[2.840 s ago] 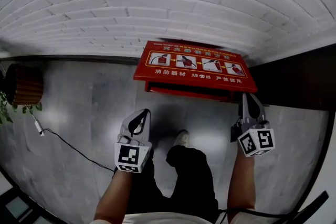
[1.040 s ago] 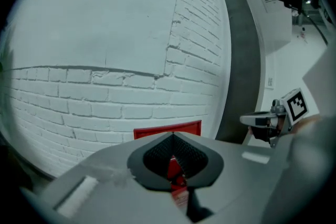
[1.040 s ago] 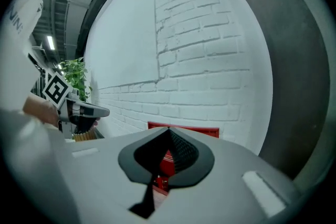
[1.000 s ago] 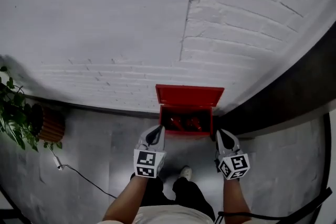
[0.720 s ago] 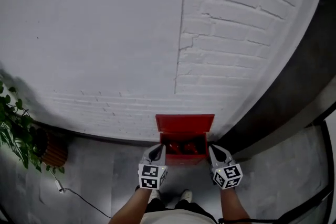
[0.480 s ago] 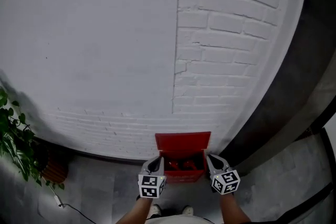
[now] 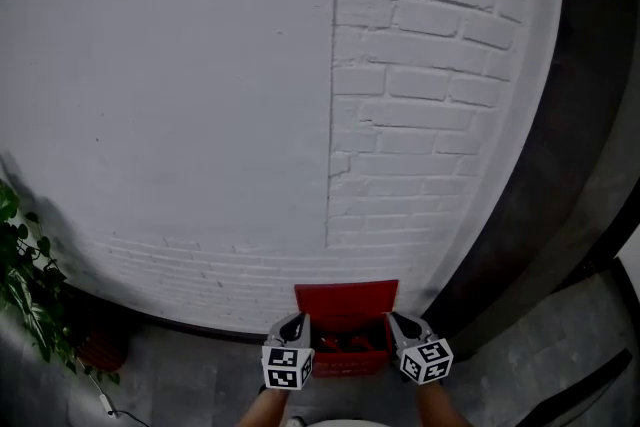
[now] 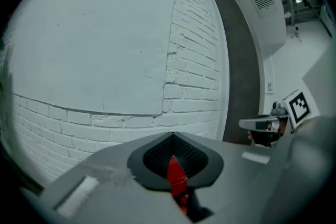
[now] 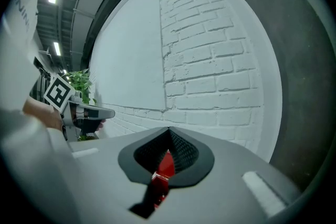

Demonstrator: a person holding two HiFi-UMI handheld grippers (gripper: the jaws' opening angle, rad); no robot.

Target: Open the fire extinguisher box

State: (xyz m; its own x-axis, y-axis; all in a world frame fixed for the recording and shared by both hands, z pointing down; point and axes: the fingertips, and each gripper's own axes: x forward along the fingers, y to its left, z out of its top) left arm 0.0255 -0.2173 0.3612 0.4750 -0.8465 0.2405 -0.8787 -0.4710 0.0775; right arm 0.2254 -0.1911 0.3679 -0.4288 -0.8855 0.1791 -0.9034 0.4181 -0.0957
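Observation:
The red fire extinguisher box point(image 7: 345, 360) stands on the floor against the white wall, at the bottom middle of the head view. Its lid point(image 7: 347, 299) is up and leans on the wall, with red extinguishers showing inside. My left gripper point(image 7: 294, 327) hovers by the box's left front corner and my right gripper point(image 7: 398, 325) by its right one. Both are shut and hold nothing. In the left gripper view my left gripper point(image 8: 172, 137) points at the wall, with a sliver of the red box point(image 8: 176, 180) below its tip. The right gripper view shows my right gripper point(image 9: 168, 131) the same way.
A white brick wall point(image 7: 420, 115) fills most of the head view. A dark band point(image 7: 590, 135) runs down its right side. A green plant point(image 7: 20, 280) and a brown pot point(image 7: 97, 351) stand at the left. Grey floor point(image 7: 180, 385) lies in front.
The lid went from partly raised with its picture label showing to fully open against the wall. The head view has tilted up, so the box and both grippers now sit small at the bottom.

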